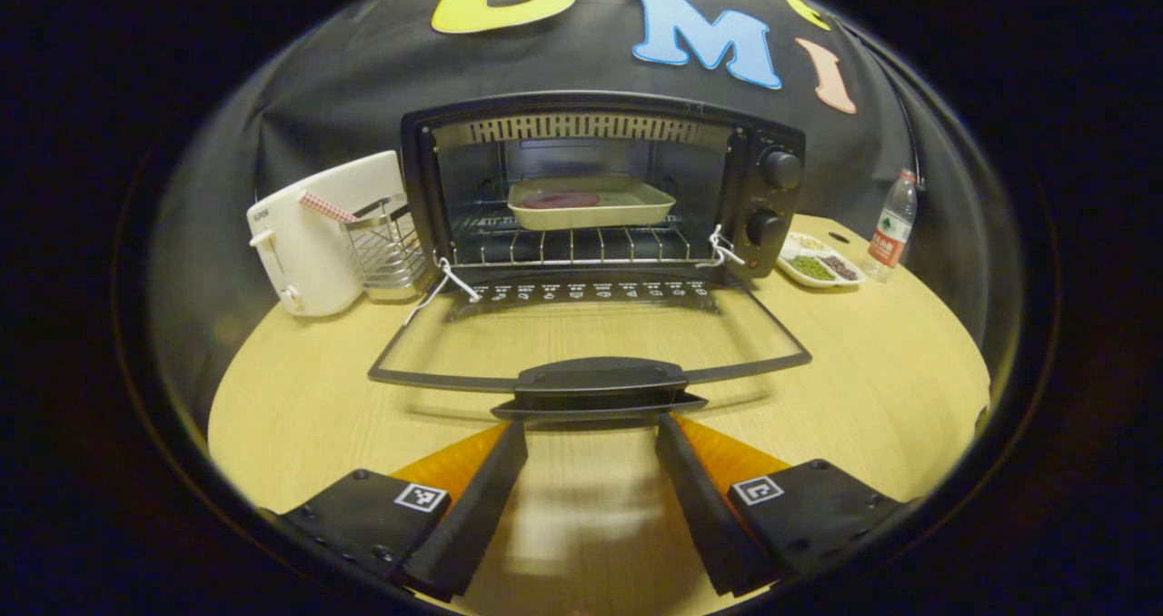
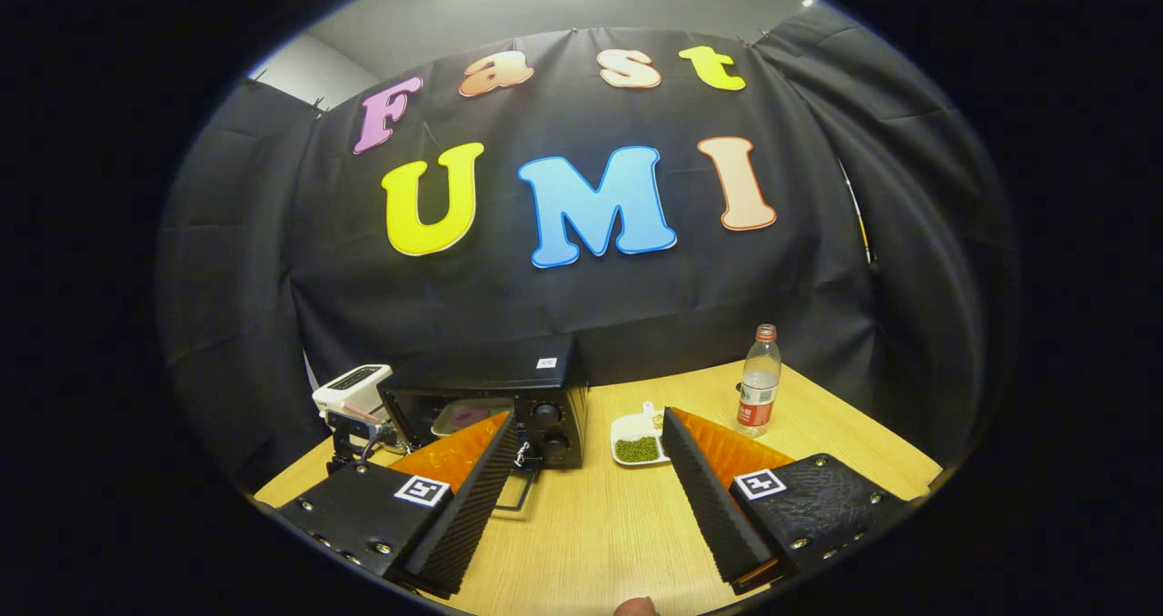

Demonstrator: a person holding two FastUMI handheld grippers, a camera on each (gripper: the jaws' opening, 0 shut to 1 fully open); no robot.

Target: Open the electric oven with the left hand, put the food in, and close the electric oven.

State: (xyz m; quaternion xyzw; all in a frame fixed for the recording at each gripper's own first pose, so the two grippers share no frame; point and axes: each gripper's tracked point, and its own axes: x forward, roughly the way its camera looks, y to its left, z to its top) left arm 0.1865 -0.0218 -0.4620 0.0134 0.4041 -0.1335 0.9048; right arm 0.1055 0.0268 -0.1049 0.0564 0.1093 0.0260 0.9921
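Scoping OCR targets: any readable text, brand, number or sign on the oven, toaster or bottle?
No text is legible in either view.
Toaster: small brand mark on its front, blurred.
Oven door: a row of white symbols, too small to read.
Oven knobs: surrounding markings too small to read.
Bottle: red label, print too small to read.

Lowered oven door (image 1: pixel 589 348) across the approach to tray (image 1: pixel 591 203).

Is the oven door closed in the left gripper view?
No, the oven door lies folded down flat, and the tray of food sits exposed on the rack.
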